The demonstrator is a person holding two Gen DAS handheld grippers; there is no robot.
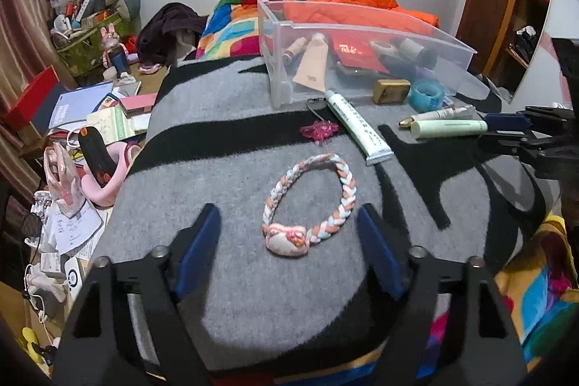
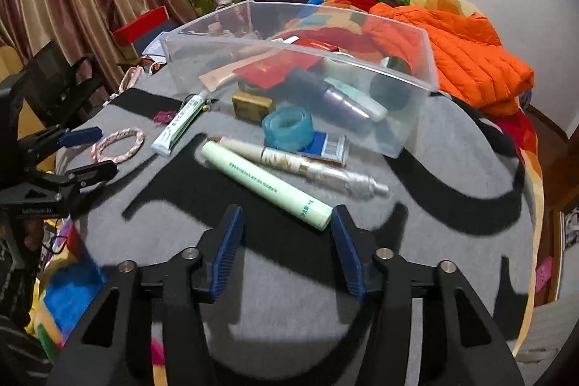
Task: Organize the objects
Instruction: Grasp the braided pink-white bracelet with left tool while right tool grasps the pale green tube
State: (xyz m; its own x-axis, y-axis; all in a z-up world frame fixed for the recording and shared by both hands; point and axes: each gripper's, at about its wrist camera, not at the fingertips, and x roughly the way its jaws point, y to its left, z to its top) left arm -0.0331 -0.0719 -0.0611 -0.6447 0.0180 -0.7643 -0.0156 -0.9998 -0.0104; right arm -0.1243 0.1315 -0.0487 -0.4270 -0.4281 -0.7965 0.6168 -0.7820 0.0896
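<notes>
Both grippers are sitting spread wide with nothing between the pads right now. Left gripper (image 1: 287,234) is hovering over the braided bracelet (image 1: 309,201), whose charm end is lying pretty much centred between the fingers, loop stretching off toward 12 o'clock. Right gripper (image 2: 286,241) is lining up on the green tube (image 2: 266,183), with the tube's cap end almost touching the right-hand pad and the body running off toward 10 o'clock. Just past it a silver-tipped pen (image 2: 307,167) is lying alongside, then a blue tape roll (image 2: 287,127) at 12, and the clear bin (image 2: 409,132) behind that, already holding a bunch of stuff. My worry: the tube is sitting diagonal and off-centre, so squeezing now could pinch just the cap edge and make it swivel or roll into the pen. On the other side the bracelet is floppy, so grabbing one strand might leave it dangling and snagging the fuzzy grey blanket (image 1: 224,132).
</notes>
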